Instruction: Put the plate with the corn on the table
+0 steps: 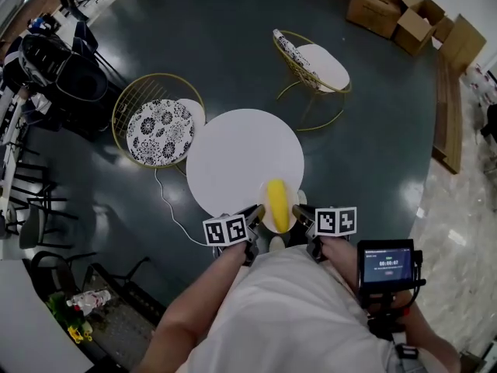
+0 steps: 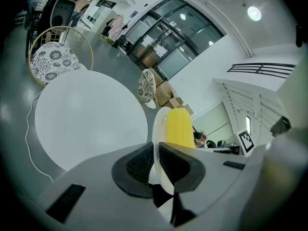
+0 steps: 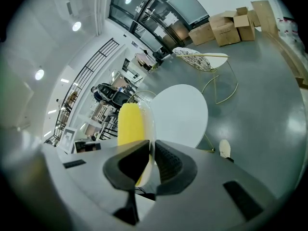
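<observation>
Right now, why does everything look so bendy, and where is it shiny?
Left gripper view: the wide lens curves the round white table and blackens the corners. Right gripper view: same bending, ceiling lamps glare. Head view: the glossy dark grey floor reflects light; the yellow corn cob on the white plate looks sharp.

Head view looks steeply down; both gripper views share the table.

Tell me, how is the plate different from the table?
The plate is much smaller than the round table. The plate carries a yellow corn cob; the table top is bare. The left gripper and right gripper pinch the plate's rim, while the table stands on the floor. Both are white.
</observation>
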